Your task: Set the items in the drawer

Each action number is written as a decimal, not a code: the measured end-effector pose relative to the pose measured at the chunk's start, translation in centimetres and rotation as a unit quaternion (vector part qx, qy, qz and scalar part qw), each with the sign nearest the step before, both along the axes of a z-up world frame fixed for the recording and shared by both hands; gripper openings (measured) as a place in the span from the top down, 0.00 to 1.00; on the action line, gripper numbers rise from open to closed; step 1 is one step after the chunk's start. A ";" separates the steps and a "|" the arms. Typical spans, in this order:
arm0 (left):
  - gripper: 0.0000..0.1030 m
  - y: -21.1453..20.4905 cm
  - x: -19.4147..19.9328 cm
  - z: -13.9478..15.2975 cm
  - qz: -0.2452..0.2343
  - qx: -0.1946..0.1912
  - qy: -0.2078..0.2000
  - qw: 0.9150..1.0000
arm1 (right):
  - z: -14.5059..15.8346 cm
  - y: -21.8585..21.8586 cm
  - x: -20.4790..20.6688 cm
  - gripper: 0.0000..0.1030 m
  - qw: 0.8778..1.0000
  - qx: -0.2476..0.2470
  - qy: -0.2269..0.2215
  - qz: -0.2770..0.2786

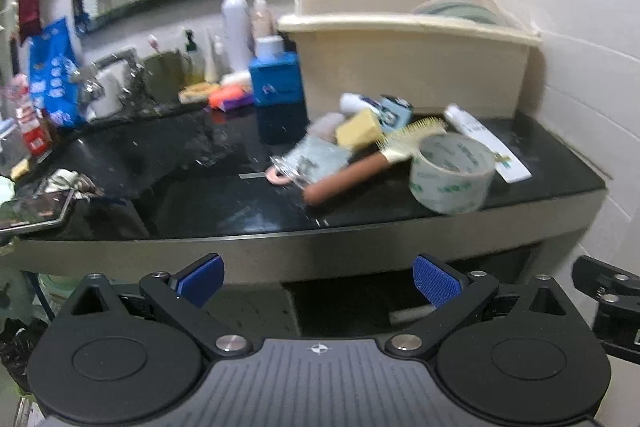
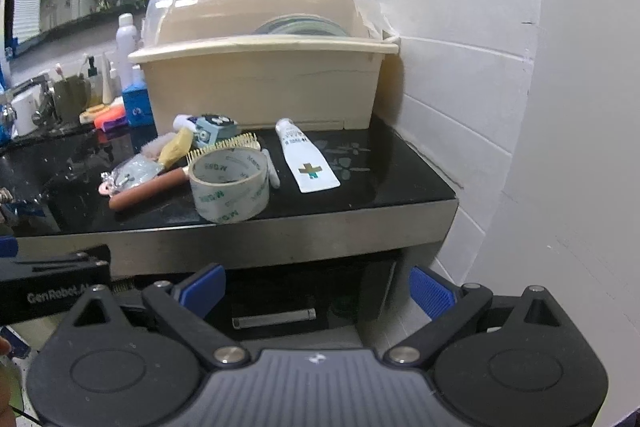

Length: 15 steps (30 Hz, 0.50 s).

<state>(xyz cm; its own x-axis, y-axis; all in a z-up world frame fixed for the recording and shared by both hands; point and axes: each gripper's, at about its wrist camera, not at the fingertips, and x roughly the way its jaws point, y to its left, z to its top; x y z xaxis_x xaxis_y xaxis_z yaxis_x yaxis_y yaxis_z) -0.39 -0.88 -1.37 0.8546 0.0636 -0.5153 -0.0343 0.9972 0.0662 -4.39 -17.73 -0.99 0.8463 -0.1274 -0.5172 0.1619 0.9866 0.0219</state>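
Gaping wide and holding nothing, the left gripper and right gripper both hang low before the counter edge. Only the right view shows the drawer clearly, under the counter, with its metal handle; in the left view that space is dark and blurred. Near the counter's front edge stands the tape, touching the brush, whose bristles reach behind the roll. Just right of the tape lies a white tube; a pen between them shows only in the right view. Behind the brush sit a foil packet, a yellow sponge and a small blue box. Farther back is the beige dish bin. The left view alone takes in a blue bottle, the tap and a phone at far left.
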 end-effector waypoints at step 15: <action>0.01 0.9 0.7 -3.7 -0.024 0.000 0.015 1.000 | -4.3 -0.6 0.0 0.04 0.999 -0.027 -0.013 -0.017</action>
